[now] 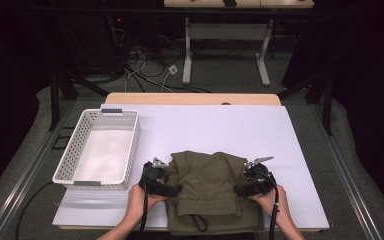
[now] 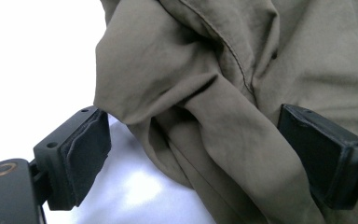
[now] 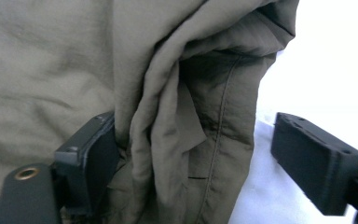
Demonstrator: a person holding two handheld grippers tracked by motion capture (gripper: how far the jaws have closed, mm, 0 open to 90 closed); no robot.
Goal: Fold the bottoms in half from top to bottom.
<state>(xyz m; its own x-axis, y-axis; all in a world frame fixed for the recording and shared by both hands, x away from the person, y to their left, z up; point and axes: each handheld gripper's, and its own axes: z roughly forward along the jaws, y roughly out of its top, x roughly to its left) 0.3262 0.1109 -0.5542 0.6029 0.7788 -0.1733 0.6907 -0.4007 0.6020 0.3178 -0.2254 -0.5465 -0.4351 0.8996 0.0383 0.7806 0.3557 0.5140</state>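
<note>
An olive-green garment (image 1: 207, 189) lies folded on the white table top near the front edge, with a dark drawstring at its near end. My left gripper (image 1: 172, 190) is at the garment's left side, open, its jaws spread around a bunched fold of the fabric (image 2: 200, 121). My right gripper (image 1: 240, 190) is at the garment's right side, also open, with a gathered edge of the cloth (image 3: 186, 121) between its jaws. One hand holds each gripper from the bottom of the high view.
A white perforated basket (image 1: 80, 145) stands empty at the left of the white table top (image 1: 230, 127). Beyond the table are a floor with cables and the legs of another desk (image 1: 187, 55).
</note>
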